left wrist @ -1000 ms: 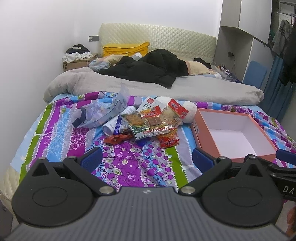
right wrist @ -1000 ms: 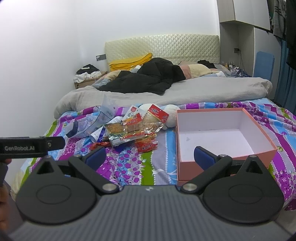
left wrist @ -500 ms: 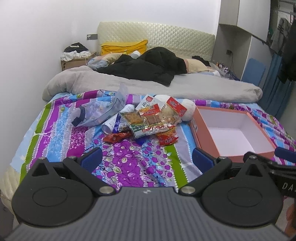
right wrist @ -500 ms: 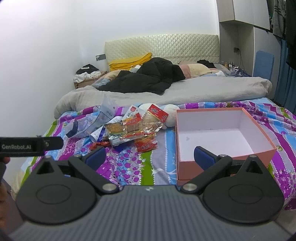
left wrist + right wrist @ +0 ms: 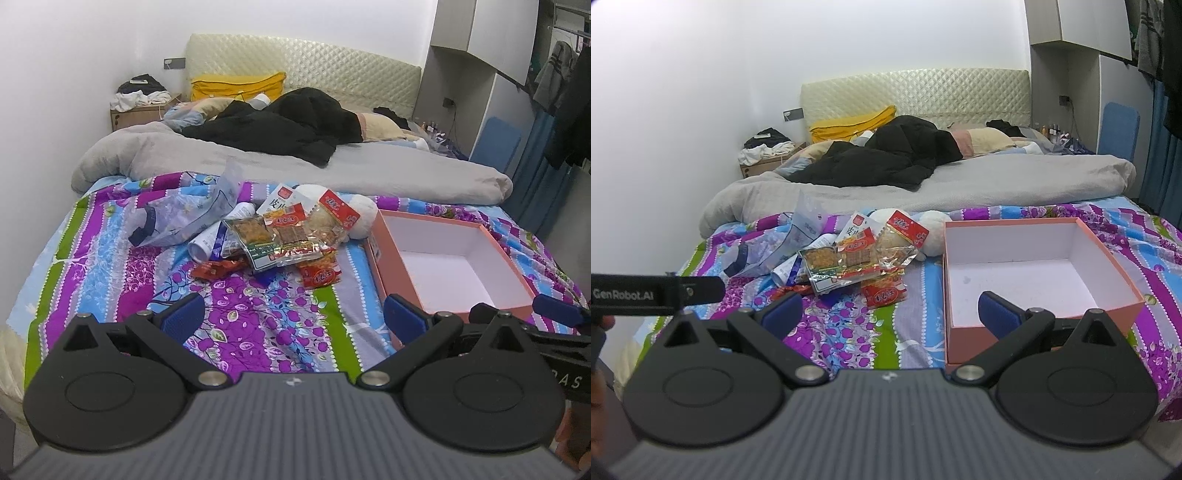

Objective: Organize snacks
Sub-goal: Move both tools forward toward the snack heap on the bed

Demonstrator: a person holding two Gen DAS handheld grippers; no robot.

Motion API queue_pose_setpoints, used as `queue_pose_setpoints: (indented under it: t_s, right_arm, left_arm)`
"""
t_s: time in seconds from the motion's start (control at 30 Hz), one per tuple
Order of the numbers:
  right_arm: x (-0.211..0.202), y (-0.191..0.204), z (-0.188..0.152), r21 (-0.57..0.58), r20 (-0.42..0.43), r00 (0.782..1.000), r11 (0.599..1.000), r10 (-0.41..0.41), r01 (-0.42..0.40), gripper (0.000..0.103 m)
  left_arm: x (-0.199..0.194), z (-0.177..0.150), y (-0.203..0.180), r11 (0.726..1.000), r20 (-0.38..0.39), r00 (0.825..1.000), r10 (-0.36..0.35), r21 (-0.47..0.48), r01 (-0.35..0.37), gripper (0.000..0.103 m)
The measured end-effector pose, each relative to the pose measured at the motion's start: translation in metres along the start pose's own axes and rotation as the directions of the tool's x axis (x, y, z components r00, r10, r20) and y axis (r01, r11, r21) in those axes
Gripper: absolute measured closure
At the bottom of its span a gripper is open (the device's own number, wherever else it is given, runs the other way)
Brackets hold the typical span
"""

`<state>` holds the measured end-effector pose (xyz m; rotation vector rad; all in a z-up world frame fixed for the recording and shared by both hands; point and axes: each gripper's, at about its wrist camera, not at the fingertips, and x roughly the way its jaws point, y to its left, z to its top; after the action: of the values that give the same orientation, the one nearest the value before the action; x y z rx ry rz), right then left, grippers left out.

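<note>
A heap of snack packets (image 5: 291,236) (image 5: 857,262) lies on the flowered bedspread, with a small red packet (image 5: 319,275) (image 5: 884,293) at its near edge and a dark red one (image 5: 216,267) to the left. An empty pink box (image 5: 448,258) (image 5: 1027,273) with a white inside stands open to the right of the heap. My left gripper (image 5: 293,319) hovers open over the bedspread, short of the snacks. My right gripper (image 5: 890,310) is open too, its right fingertip (image 5: 997,314) in front of the box's near wall. Both hold nothing.
A clear plastic bag (image 5: 184,218) and a white tube (image 5: 218,236) lie left of the heap, a white plush ball (image 5: 360,218) behind it. A grey duvet (image 5: 332,173) and black clothing (image 5: 288,129) cover the far bed. The white wall runs along the left.
The left wrist view has drifted slightly forward and down toward the bed. The right wrist view is almost unchanged. Both grippers stay open and the snacks and box have not moved.
</note>
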<state>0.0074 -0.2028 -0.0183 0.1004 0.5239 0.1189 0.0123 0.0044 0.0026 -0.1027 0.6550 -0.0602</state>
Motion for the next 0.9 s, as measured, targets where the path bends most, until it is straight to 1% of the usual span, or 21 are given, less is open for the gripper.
queue_pose_setpoints:
  t_s: [0.23, 0.33, 0.5, 0.63, 0.73, 0.9]
  right_arm:
    - [-0.001, 0.005, 0.004, -0.002, 0.01, 1.0, 1.0, 0.012, -0.012, 0.0]
    - [-0.003, 0.006, 0.001, -0.011, 0.005, 1.0, 1.0, 0.015, -0.015, 0.0]
    - [-0.002, 0.005, -0.002, -0.013, -0.003, 1.0, 1.0, -0.007, 0.007, 0.0]
    - [-0.002, 0.005, -0.005, -0.005, -0.007, 1.0, 1.0, 0.007, -0.007, 0.0]
    - [0.001, 0.006, -0.007, -0.008, -0.02, 1.0, 1.0, -0.005, 0.005, 0.0]
    - [0.008, 0.002, -0.012, 0.024, -0.031, 1.0, 1.0, 0.004, -0.004, 0.0]
  left_arm:
    - [-0.005, 0.002, 0.004, 1.0, 0.009, 1.0, 0.008, -0.008, -0.008, 0.0]
    - [-0.004, 0.0, 0.006, 1.0, -0.005, 1.0, 0.005, -0.017, -0.005, 0.0]
    - [-0.004, -0.007, 0.008, 1.0, -0.019, 1.0, -0.008, -0.023, 0.008, 0.0]
    - [-0.001, -0.011, 0.009, 1.0, -0.016, 1.0, -0.007, -0.013, 0.007, 0.0]
    - [0.002, -0.012, 0.01, 1.0, -0.021, 0.999, -0.025, -0.018, 0.025, 0.0]
    - [0.011, -0.014, 0.009, 0.999, -0.021, 0.999, -0.048, -0.004, 0.048, 0.0]
